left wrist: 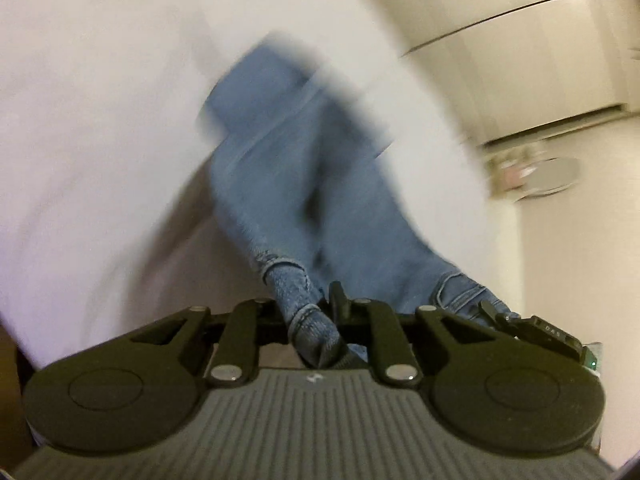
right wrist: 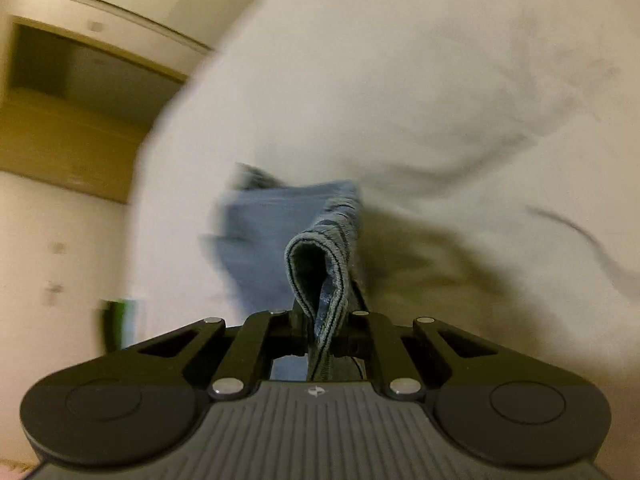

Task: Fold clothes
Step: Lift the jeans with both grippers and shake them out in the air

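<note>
My left gripper (left wrist: 320,320) is clamped on a stitched hem of the blue denim jeans (left wrist: 296,152), which stretch away toward 12 o'clock, blurred, across a pale, smooth sheet (left wrist: 100,100). My right gripper (right wrist: 320,332) pinches a doubled, ribbed hem of the same jeans (right wrist: 256,232), the fold looping up at 12 o'clock. The sheet (right wrist: 440,80) lies creased at 2 o'clock.

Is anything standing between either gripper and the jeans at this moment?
No. The left gripper and right gripper are each shut directly on the jeans, with nothing visible between.
</note>
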`<action>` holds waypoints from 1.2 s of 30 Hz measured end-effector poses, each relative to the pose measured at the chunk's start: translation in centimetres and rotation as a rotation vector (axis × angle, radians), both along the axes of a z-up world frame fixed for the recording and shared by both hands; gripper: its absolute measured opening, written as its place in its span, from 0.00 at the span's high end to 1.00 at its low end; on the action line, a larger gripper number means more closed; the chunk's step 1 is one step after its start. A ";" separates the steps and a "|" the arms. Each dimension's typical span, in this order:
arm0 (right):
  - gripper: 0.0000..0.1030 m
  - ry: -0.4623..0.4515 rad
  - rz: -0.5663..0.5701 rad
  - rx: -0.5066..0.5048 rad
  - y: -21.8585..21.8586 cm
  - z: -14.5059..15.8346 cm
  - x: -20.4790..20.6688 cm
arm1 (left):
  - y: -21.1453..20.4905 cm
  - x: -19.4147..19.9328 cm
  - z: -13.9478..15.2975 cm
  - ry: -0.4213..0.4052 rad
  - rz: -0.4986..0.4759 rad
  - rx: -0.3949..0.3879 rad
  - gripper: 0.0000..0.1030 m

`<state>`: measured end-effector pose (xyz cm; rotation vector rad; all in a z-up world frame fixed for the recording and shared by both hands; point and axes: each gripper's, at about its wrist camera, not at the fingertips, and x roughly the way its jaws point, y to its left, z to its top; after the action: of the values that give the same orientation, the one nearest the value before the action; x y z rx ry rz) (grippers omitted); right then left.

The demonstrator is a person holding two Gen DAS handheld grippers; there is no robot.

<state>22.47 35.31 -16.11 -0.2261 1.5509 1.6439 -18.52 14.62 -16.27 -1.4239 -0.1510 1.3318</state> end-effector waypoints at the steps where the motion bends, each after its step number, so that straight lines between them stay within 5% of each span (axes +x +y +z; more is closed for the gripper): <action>1: 0.91 0.036 0.021 0.065 0.1 2.7 -0.5 | -0.1 -0.7 3.0 0.035 0.006 0.057 0.88; 8: 0.91 0.260 0.211 0.493 2.6 21.8 -6.6 | -2.9 -6.3 26.1 0.339 0.059 0.503 0.87; 13: 0.91 0.434 0.341 0.815 2.4 34.6 -12.7 | -4.1 -11.6 33.1 0.413 0.142 0.530 0.87; 16: 0.91 0.497 0.378 0.912 2.9 40.2 -17.1 | -4.8 -14.7 37.2 0.456 0.193 0.543 0.87; 20: 0.91 0.457 0.415 0.916 6.5 44.1 -26.1 | -5.7 -19.0 42.7 0.513 0.261 0.561 0.87; 24: 0.91 0.371 0.444 0.742 13.1 42.7 -38.2 | -2.5 -26.0 40.9 0.538 0.357 0.409 0.87; 28: 0.90 0.321 0.475 0.664 17.2 42.8 -49.2 | -1.3 -30.3 44.4 0.637 0.509 0.393 0.88; 31: 0.90 0.406 0.501 0.719 18.5 46.6 -53.0 | -2.2 -29.9 50.9 0.770 0.596 0.487 0.88; 36: 0.91 0.685 0.470 0.990 17.6 55.5 -50.6 | -4.6 -22.1 61.0 0.996 0.696 0.644 0.88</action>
<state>-28.09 52.88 39.41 0.6028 0.9408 2.8576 -40.60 10.05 44.71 -0.0505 -0.3801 2.1535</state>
